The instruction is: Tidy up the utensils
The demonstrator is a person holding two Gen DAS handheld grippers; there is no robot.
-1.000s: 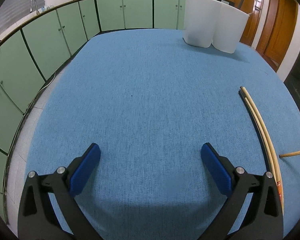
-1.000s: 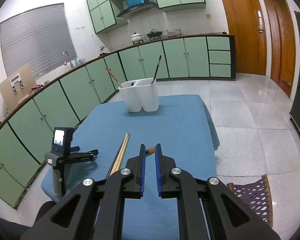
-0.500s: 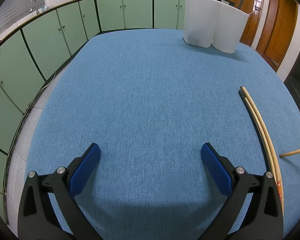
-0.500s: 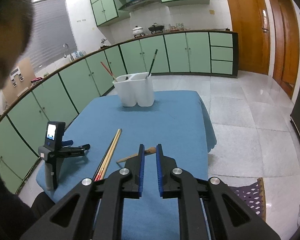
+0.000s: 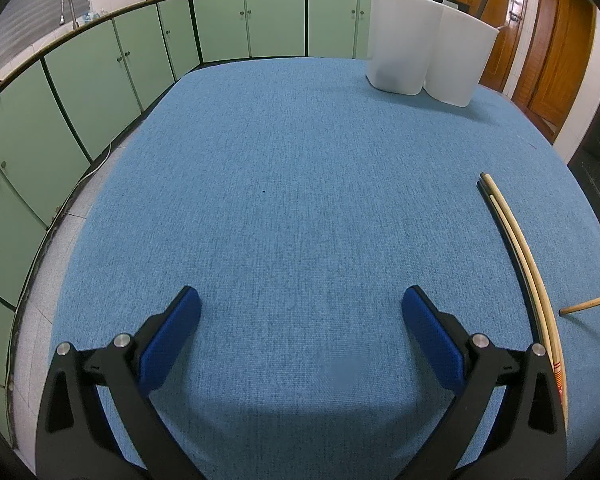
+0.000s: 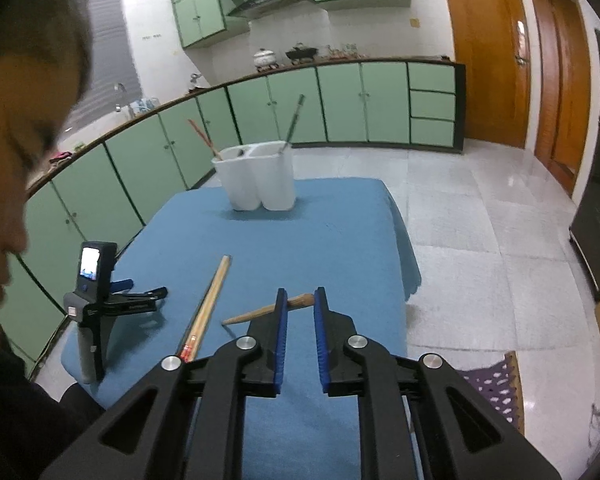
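Note:
A white two-compartment utensil holder (image 6: 257,178) stands at the far end of the blue table (image 6: 300,240); it shows in the left wrist view (image 5: 424,54) too. Chopsticks stick out of both compartments. A bundle of long chopsticks (image 6: 208,306) lies on the cloth, also in the left wrist view (image 5: 520,256). A short wooden stick (image 6: 256,313) lies beside them; its end shows in the left wrist view (image 5: 590,303). My right gripper (image 6: 300,300) is above the stick, jaws slightly apart and empty. My left gripper (image 5: 300,308) rests on the table, wide open and empty; it shows in the right wrist view (image 6: 100,300).
Green cabinets (image 5: 100,72) run along the left and far side. The table's right edge (image 6: 400,240) drops to a tiled floor (image 6: 480,220). A person's head (image 6: 20,160) fills the left of the right wrist view. A woven stool (image 6: 496,384) stands at lower right.
My right gripper has moved forward and down over the wooden stick, and its jaws have opened a little. A person's head has come into view. The left gripper has not moved.

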